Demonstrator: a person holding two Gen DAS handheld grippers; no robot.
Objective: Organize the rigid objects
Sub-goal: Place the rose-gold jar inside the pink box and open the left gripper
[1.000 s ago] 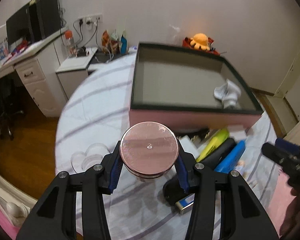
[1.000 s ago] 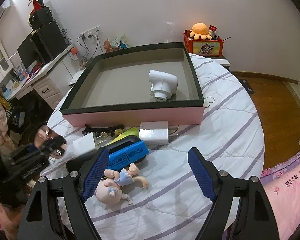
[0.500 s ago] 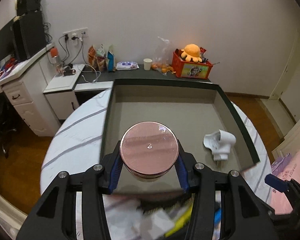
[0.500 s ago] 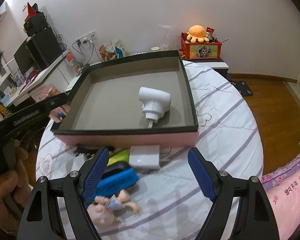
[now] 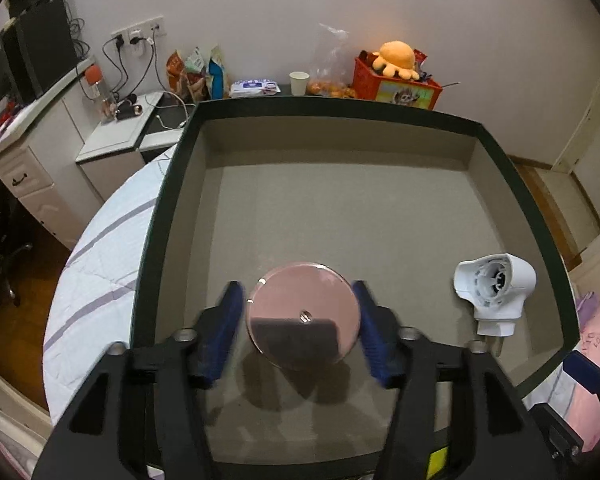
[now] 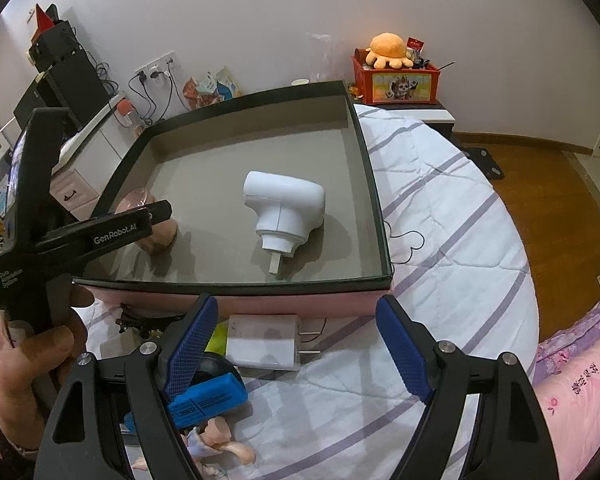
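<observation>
A large shallow box (image 5: 540,248), dark-rimmed with pink outer walls, sits on a striped bed cover (image 6: 452,208) and serves as the collecting place for loose rigid items.

Inside it, toward the near left of the floor, the left hand-held gripper (image 5: 302,332) reaches steeply down over the rim. Its blue pads (image 5: 224,332) are opening away from a round pink lidded jar (image 5: 302,312), which sits between them with a visible gap on each side. The jar appears to rest on the box floor, apparently just set down there. A white plastic nozzle-like part (image 5: 496,288) lies on its side to the jar's right, well apart, so the two items do not crowd each other.

The right hand-held gripper (image 6: 296,354) hovers outside the box, jaws spread wide and holding nothing. It points down at the pile waiting on the bed just beside the box's near wall: a white plug adapter (image 6: 262,342), a blue case (image 6: 208,400) and a small doll figure (image 6: 220,440). It seems poised to pick the next item.
</observation>
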